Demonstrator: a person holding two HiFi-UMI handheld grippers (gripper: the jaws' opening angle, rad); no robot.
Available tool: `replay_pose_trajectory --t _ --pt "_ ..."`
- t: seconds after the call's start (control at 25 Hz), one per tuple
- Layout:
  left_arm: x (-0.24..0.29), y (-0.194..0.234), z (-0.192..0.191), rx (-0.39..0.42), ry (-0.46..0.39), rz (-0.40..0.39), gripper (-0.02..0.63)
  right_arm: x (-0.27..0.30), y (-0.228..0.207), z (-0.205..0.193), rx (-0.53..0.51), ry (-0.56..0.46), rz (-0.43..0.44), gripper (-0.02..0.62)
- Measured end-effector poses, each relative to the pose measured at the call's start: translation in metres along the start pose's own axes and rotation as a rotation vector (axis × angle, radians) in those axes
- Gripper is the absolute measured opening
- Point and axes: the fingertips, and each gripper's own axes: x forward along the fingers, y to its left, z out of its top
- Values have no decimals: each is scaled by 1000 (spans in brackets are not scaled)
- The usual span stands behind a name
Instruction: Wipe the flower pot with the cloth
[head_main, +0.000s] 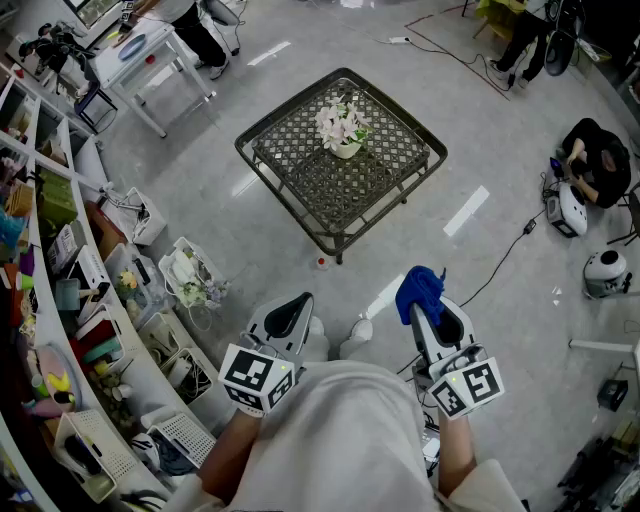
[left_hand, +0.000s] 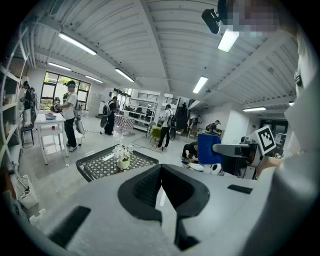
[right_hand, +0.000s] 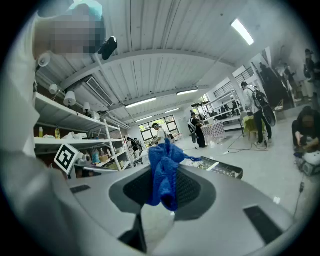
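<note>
The cloth (head_main: 420, 287) is clamped in the right gripper (head_main: 428, 312); the left gripper (head_main: 288, 318) is closed, empty. The flower pot (head_main: 346, 149), on the far tabletop (head_main: 300, 182), is not yet reached; wiping is judged unstarted.

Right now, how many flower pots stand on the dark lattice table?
1. The flower pot stands near the middle of the table, holding pale flowers; nothing there could hide another.

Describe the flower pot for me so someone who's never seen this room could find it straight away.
Look to the middle of the grey floor, where a dark metal table with a lattice top stands by itself. The flower pot sits near the centre of that top: small, round and pale, holding white and pink flowers. It is the only thing on the table.
</note>
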Motion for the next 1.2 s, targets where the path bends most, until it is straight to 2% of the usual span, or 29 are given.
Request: replay_pose_trajectory --t 0.2,0.36,0.56,0.72,1.0,1.2 --pt "9 -11 -8 -25 5 -9 23 -13 -7 -6 -3 9 -8 118" --pt "17 -19 -10 -10 23 -13 23 -19 -13 -9 10 15 2 117" --pt "21 -25 -12 -1 33 6 23 -19 -15 -10 -28 20 54 117" --pt "19 -23 -13 2 37 28 23 -10 -16 -13 -17 25 118 121" --pt "21 -2 -6 -27 27 56 23 14 -21 -9 -36 43 124 123" --pt "40 36 9 -42 12 39 23 59 -27 -3 -45 47 103 123"
